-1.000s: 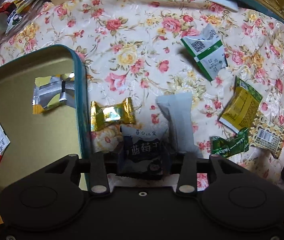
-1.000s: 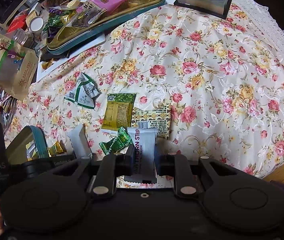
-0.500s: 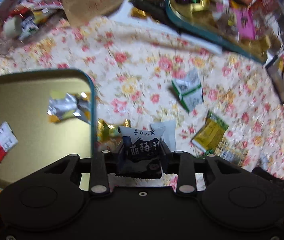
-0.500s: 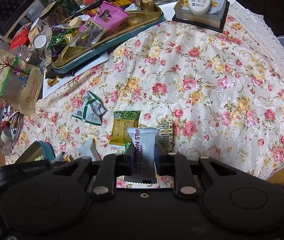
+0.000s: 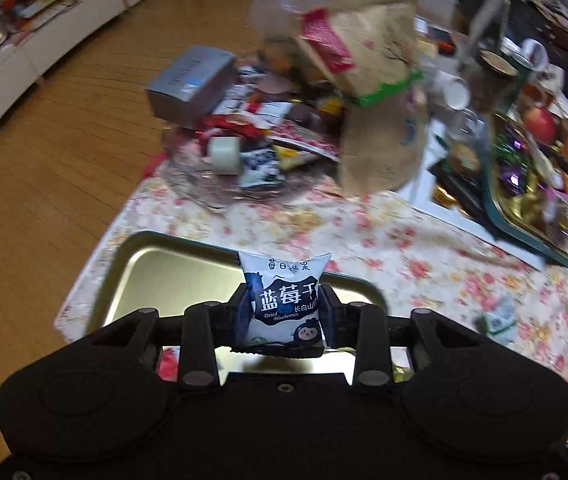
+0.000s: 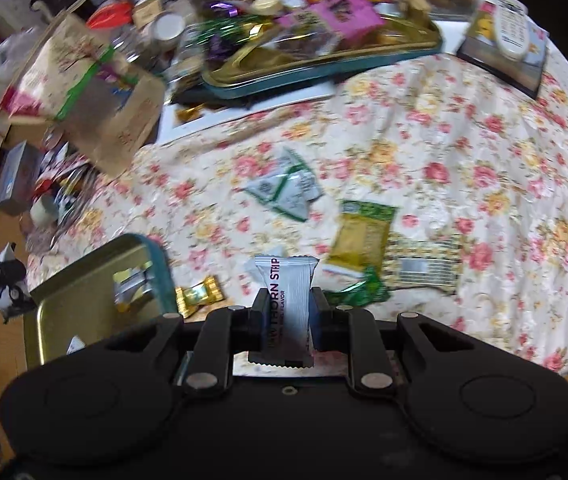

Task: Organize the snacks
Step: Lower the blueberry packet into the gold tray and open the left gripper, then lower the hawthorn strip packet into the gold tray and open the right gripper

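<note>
Mid-task: our left gripper (image 5: 285, 310) clamps a blueberry packet (image 5: 284, 300), right gripper (image 6: 287, 314) a hawthorn strip (image 6: 285, 292); tray (image 6: 80, 276) nearly bare, several packets (image 6: 363, 236) remain on the cloth.

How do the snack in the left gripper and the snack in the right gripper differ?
The blueberry packet is a puffy pillow pouch, blue and white; the hawthorn strip is a narrow, flat, silver-white stick. The left gripper stands wide around its packet; the right gripper is nearly shut. Both snacks are sealed, upright and clamped.
</note>
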